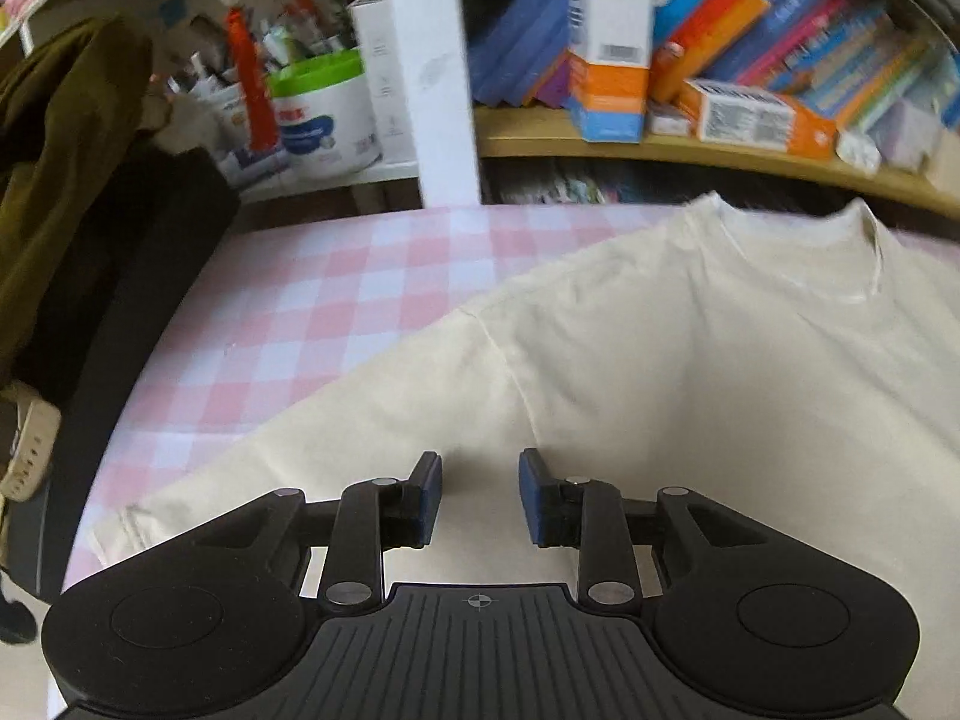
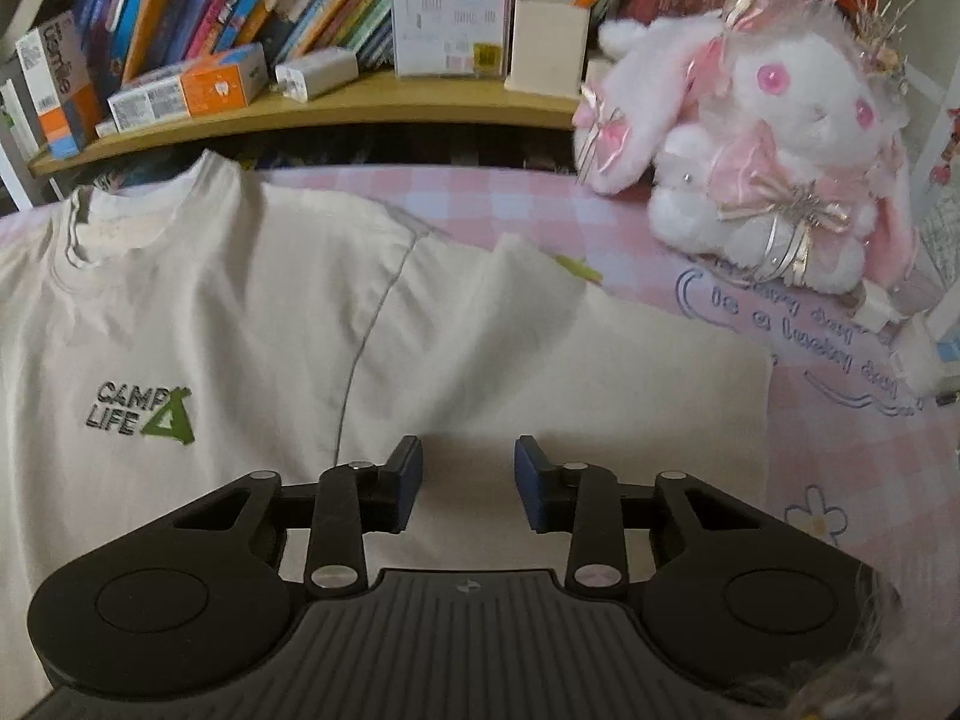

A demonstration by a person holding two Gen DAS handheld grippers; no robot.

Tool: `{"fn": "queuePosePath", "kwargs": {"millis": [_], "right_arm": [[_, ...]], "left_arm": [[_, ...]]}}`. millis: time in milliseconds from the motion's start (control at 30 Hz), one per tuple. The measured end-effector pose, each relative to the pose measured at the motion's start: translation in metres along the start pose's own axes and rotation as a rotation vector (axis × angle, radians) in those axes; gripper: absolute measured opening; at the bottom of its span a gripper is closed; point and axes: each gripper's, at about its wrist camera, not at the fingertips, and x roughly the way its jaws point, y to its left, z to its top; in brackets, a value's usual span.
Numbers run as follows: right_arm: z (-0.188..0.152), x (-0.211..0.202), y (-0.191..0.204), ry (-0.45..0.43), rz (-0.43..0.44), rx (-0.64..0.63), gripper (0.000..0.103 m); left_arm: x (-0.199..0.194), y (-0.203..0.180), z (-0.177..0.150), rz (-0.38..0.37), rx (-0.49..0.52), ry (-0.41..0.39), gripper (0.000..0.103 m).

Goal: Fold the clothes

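A cream T-shirt point(image 1: 690, 372) lies spread face up on the pink checked tablecloth point(image 1: 288, 312), collar toward the bookshelf. In the right wrist view the same T-shirt point(image 2: 252, 312) shows a green "CAMP LIFE" print point(image 2: 141, 414) on the chest, and its sleeve point(image 2: 630, 378) lies flat toward the right. My left gripper point(image 1: 480, 495) hovers over the other sleeve near the armpit seam, its blue pads apart with only flat cloth below. My right gripper point(image 2: 468, 480) stands open above the right sleeve's lower part, nothing pinched between its fingers.
A pink and white plush rabbit point(image 2: 774, 138) sits on the cloth at the back right. A wooden shelf point(image 2: 360, 102) with books and boxes runs along the far side. Dark clothing point(image 1: 72, 192) hangs at the left beyond the table edge, beside a white post point(image 1: 432, 72).
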Motion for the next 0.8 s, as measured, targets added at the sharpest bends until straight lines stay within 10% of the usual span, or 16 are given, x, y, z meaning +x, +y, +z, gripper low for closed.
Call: {"fn": "queuePosePath", "kwargs": {"millis": [167,567,800], "right_arm": [[0.001,0.000,-0.020,-0.020,-0.136,0.059,0.021],[-0.024,-0.040,-0.058,-0.061,-0.104,0.221,0.022],[-0.055,-0.082,-0.016,-0.132,-0.066,0.188,0.051]], "left_arm": [[0.003,0.005,0.001,-0.007,-0.035,0.000,0.035],[-0.035,0.004,-0.012,0.003,-0.051,-0.068,0.051],[-0.088,-0.017,-0.048,-0.006,-0.069,-0.134,0.075]]}}
